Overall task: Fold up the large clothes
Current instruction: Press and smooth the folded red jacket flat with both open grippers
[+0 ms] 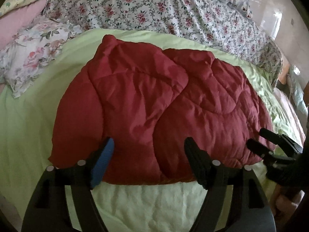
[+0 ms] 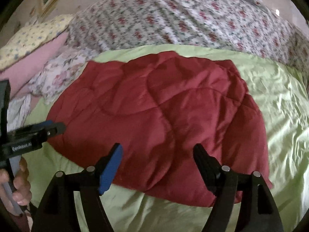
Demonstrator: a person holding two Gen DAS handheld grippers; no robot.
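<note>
left gripper [image 1: 148, 154]: jaws spread wide and empty — nothing between the blue pad and the black one; it hangs over the near edge of the red quilted piece, toward its left half.
right gripper [image 2: 157, 160]: also open and holding nothing, poised above the near edge toward the right half; in the left wrist view it shows at the right border, beside the near right corner.
hand [image 2: 18, 181]: a person's fingers wrap the left gripper's handle at the left edge of the right wrist view.
red quilted piece [image 1: 154, 100]: lies folded into a thick, rounded bundle in the middle of the green bedspread [image 1: 25, 119], its near edge just under both grippers, its far edge short of the floral duvet [image 1: 154, 5].
surroundings: a floral pillow [image 1: 32, 58] sits at the far left, just off the bundle; pink and yellow bedding lies behind it.
handling, judged: padded and soft, bulky rather than heavy; the shiny shell looks slippery, so a shallow pinch may slide off.
where to hold, judged: the near corners, one per gripper — bite deep enough to catch every layer of the fold, not only the top skin.
risk, judged: the puffy layers may spring open if lifted unevenly.
</note>
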